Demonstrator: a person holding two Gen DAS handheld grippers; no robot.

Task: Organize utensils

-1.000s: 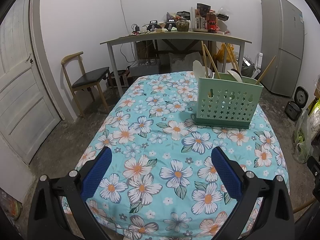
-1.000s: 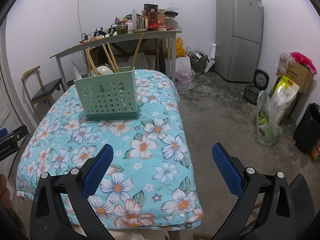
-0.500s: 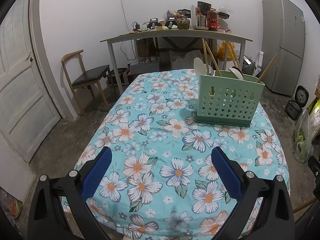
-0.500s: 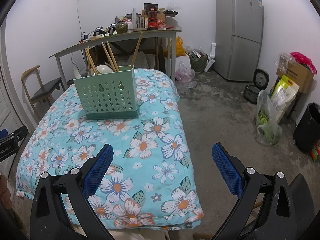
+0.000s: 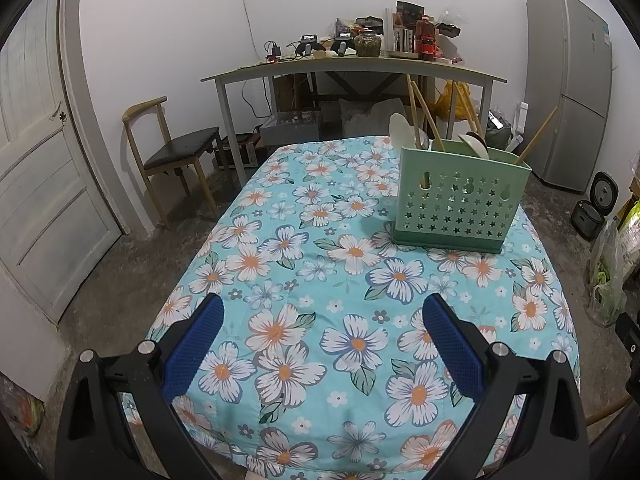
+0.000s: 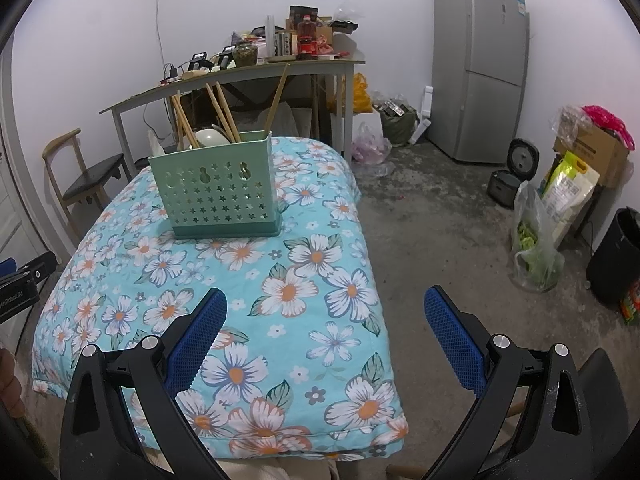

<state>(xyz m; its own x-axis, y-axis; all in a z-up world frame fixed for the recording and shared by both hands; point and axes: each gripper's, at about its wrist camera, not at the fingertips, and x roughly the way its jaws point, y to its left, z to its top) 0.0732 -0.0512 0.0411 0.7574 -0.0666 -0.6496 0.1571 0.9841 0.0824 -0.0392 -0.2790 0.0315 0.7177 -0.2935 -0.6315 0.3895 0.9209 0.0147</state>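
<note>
My left gripper (image 5: 322,312): at the bottom of the left view, jaws spread wide, holding nothing. The blue pads (image 5: 192,346) hang over the near part of the table.
My right gripper (image 6: 325,308): at the bottom of the right view, jaws spread wide too, nothing between them. One pad is over the near corner of the table, the other is over the floor.
Table (image 5: 280,280): fills the middle of the left view, covered in a blue cloth with big white flowers.
Green basket (image 5: 456,196): stands upright on the far part of the table, in the right middle of the left view and the upper left of the right view (image 6: 218,192). It has little star holes in its side. It is well apart from both my grippers.
Chopsticks (image 5: 536,140): stick up out of the basket, leaning.
Spoons (image 5: 400,134): white ones poke out of the top of the basket.
Fridge (image 6: 480,64): grey, by the wall at the upper right.
Chair (image 5: 172,156): beside the door at the left.
</note>
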